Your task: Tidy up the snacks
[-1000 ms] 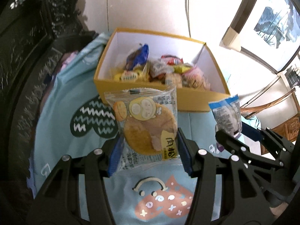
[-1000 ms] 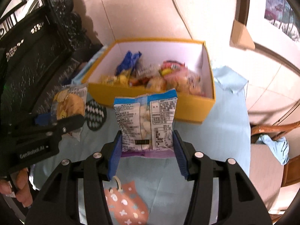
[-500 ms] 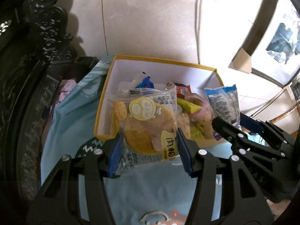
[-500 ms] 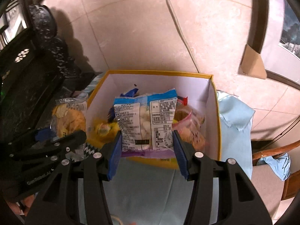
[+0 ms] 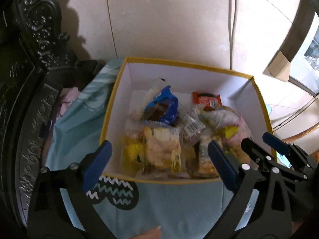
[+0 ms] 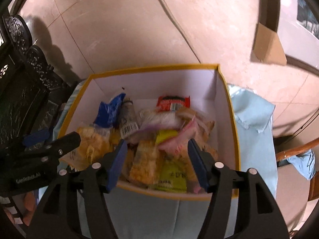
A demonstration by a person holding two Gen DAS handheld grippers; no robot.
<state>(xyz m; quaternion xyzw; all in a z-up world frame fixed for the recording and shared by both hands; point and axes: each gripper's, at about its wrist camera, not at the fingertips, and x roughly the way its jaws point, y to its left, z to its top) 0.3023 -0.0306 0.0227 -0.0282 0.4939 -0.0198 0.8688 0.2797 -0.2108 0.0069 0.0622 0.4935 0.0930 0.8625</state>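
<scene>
Two grippers hang over the near edge of the yellow box (image 5: 111, 107), side by side. The left gripper (image 5: 159, 157) has its jaws wide apart, holding nothing. The right gripper (image 6: 157, 159) is wide too, with nothing in it. The snacks (image 5: 165, 147) lie piled inside the box, past the fingertips, on the blue cloth (image 5: 179, 205).

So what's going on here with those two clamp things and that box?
A person holds a gripper in each hand and is sorting snacks. Both the left gripper and the right gripper are open and empty, poised over the near edge of the yellow box. The box holds a heap of snack packets.
</scene>
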